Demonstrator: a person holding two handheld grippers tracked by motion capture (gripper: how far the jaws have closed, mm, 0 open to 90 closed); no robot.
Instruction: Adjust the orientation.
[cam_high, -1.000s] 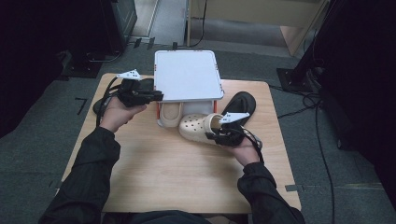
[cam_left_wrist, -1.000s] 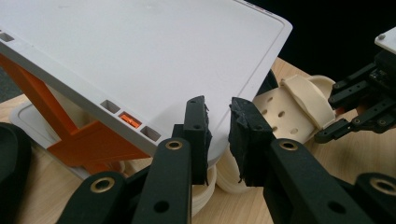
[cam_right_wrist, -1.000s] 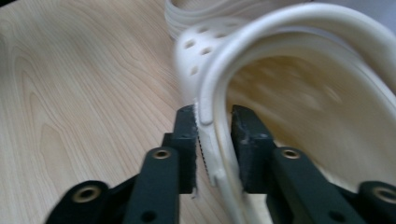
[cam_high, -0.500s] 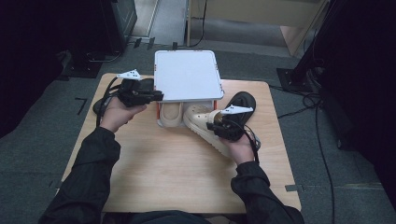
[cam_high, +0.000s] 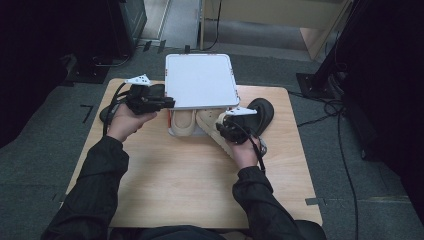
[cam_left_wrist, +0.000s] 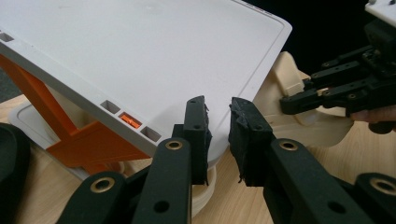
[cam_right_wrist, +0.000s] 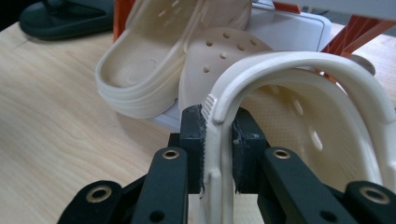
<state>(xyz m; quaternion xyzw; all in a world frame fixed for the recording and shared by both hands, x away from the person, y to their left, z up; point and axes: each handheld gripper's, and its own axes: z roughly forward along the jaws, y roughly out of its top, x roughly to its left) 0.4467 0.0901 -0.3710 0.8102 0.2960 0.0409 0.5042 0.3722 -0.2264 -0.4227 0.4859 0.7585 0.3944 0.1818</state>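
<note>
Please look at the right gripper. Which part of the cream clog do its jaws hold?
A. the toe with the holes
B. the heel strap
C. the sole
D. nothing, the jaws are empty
B: in the right gripper view the right gripper has both pads pressed on the curved heel strap of the cream clog, not on its toe or its sole.
</note>
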